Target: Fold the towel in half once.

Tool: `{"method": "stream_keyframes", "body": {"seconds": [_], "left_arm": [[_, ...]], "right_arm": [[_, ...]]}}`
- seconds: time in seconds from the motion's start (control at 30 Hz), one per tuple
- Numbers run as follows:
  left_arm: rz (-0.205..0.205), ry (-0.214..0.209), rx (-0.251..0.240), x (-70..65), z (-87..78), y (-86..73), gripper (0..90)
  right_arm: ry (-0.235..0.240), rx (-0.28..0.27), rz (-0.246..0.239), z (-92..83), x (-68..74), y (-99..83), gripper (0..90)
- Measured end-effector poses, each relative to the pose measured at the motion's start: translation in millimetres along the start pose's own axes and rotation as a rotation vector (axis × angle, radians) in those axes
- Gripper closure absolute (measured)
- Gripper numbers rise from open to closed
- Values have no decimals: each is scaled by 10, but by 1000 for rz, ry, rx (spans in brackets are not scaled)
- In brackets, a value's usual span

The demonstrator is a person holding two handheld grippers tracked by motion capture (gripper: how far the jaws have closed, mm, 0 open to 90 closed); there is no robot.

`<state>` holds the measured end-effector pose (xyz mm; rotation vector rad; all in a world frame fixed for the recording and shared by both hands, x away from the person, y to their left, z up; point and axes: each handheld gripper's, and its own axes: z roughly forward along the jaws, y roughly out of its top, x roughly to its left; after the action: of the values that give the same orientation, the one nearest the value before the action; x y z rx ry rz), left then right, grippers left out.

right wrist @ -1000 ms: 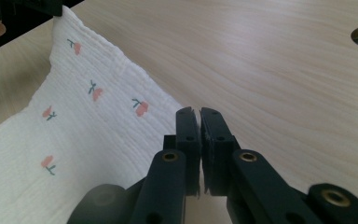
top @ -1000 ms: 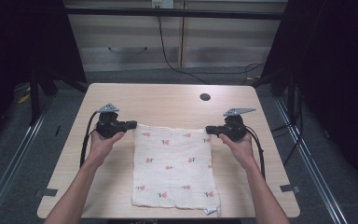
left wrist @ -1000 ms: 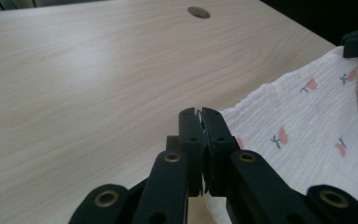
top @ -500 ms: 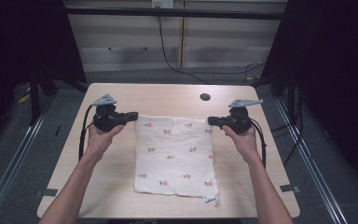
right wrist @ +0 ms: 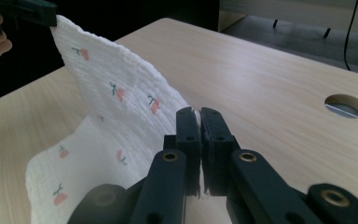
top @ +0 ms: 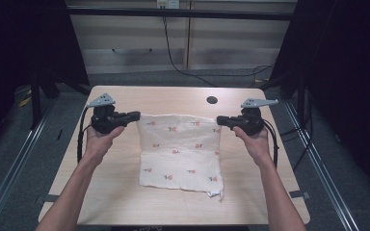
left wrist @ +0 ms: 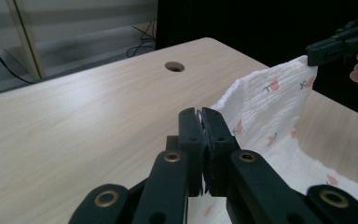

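Observation:
A white cloth (top: 180,149) with small red flower prints has its far edge raised off the wooden table (top: 173,98), while its near half lies flat. My left gripper (top: 136,115) is shut on the cloth's far left corner, and my right gripper (top: 220,120) is shut on the far right corner. In the left gripper view the jaws (left wrist: 201,114) pinch the cloth (left wrist: 270,107), which stretches across to the other gripper (left wrist: 335,44). Seen from the right gripper view, the jaws (right wrist: 199,114) clamp the cloth (right wrist: 116,98) the same way.
A round cable hole (top: 212,100) sits in the table near its far edge. Cabinets (top: 139,43) and floor cables stand beyond the table. Metal rails (top: 14,163) run along both sides. A folded corner (top: 215,194) of the cloth lies near the front right.
Both grippers have risen with the cloth's far corners, lifting that edge off the table. The near edge has slid away from the table's front.

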<state>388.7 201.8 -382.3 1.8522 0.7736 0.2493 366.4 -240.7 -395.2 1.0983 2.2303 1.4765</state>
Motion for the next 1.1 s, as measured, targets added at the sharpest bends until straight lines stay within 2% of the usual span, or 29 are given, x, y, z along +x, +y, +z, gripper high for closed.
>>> {"method": "stream_keyframes", "body": {"seconds": [0.07, 0.33, 0.37, 0.47, 0.5, 0.6, 0.8, 0.93, 1.0, 1.1], "left_arm": [[-11, -11, -7, -17, -18, -49, 879], [-2, -38, -53, -188, -150, -238, 879], [-11, -43, -65, -217, -170, -301, 879], [-6, -38, -58, -249, -172, -380, 879], [-10, -37, -40, -256, -168, -456, 879], [-8, -30, -17, -266, -182, -547, 879], [1, -38, -12, -336, -275, -641, 879], [16, -39, 26, -390, -264, -771, 879], [9, -43, 43, -401, -253, -851, 879], [17, -40, 87, -401, -249, -946, 879]], "right_arm": [[5, 8, -3, -15, 29, -50, 869], [27, 0, -37, -171, 181, -175, 869], [40, 7, -40, -206, 226, -242, 869], [45, 15, -33, -224, 251, -337, 869], [50, 22, -24, -239, 269, -442, 869], [54, 38, -24, -265, 306, -556, 869], [75, 34, -22, -352, 409, -670, 868], [76, 70, -34, -346, 475, -749, 868], [81, 86, -30, -341, 495, -797, 868], [86, 125, -34, -321, 535, -892, 867]]}}
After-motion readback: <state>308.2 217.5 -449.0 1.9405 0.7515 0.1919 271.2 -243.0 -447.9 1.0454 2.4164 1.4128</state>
